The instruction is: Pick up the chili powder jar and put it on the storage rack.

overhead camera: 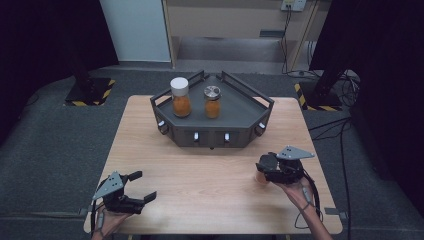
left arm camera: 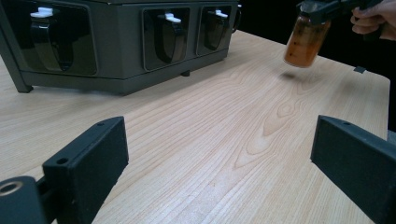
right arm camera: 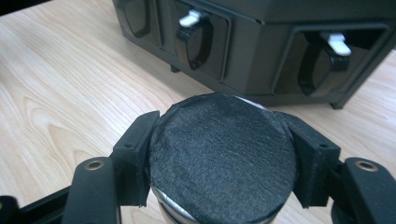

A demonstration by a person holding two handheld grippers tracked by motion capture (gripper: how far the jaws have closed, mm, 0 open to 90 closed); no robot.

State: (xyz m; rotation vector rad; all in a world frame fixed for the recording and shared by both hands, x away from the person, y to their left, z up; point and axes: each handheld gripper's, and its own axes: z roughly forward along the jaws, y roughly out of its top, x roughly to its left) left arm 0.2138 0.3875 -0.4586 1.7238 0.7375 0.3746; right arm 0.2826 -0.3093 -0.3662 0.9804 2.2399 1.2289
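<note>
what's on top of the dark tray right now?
Two jars stand on the dark tray: a white-lidded jar and a metal-lidded jar, both holding orange powder. Tray floor directly beneath them is covered.

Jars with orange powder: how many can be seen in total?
3. A white-lidded jar and a metal-lidded jar stand on the dark tray; a third jar is held above the table by the right gripper.
</note>
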